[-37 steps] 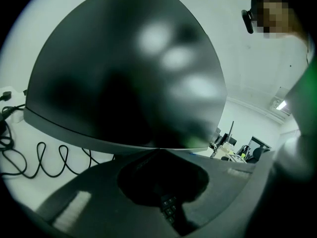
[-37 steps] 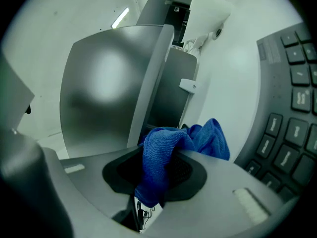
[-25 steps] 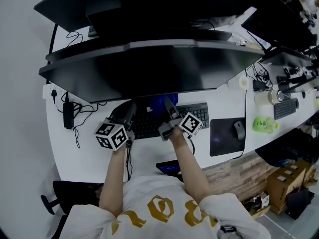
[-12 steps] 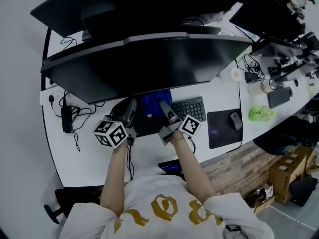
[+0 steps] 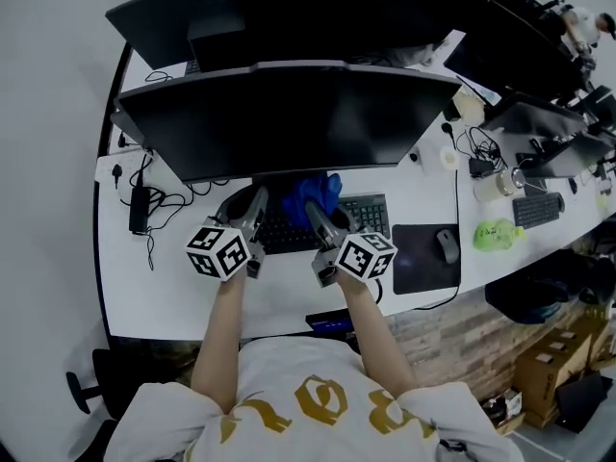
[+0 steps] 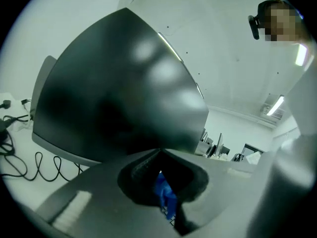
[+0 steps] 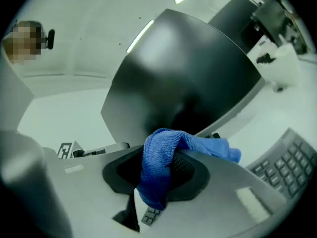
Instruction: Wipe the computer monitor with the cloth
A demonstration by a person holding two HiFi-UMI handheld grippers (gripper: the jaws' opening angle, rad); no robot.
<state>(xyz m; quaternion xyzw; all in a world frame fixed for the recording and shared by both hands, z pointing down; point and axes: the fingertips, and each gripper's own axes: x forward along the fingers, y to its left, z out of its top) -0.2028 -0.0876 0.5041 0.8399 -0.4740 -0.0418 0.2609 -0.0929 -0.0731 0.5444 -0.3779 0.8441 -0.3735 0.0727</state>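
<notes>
The long white desk runs across in front of me, and on it stands the wide black curved computer monitor, its screen dark and facing me. From my left gripper view the monitor fills most of the frame, and from my right gripper view it rises just beyond the jaws. I judge the panel to be stiff but fragile, glossy enough to show smears, and likely to rock on its stand if I lean on it, so I'd use light, even pressure and not grip it.

Below the screen lies the flat black keyboard, whose keys show at the lower right of my right gripper view.

The small blue microfibre cloth sits bunched over the keyboard, just under the monitor's lower edge. It is soft, light and floppy. Pinched at a fold, as here, a loose tail hangs free to drag across the glass.

My right gripper is clamped on that cloth: a thick fold is squeezed between the jaws, with one end draped over the top and the other hanging beneath.

My left gripper hovers just beside it, its jaw tips meeting and gripping nothing. The sliver of blue in the hollow behind the tips is, I judge, the cloth beyond.
</notes>
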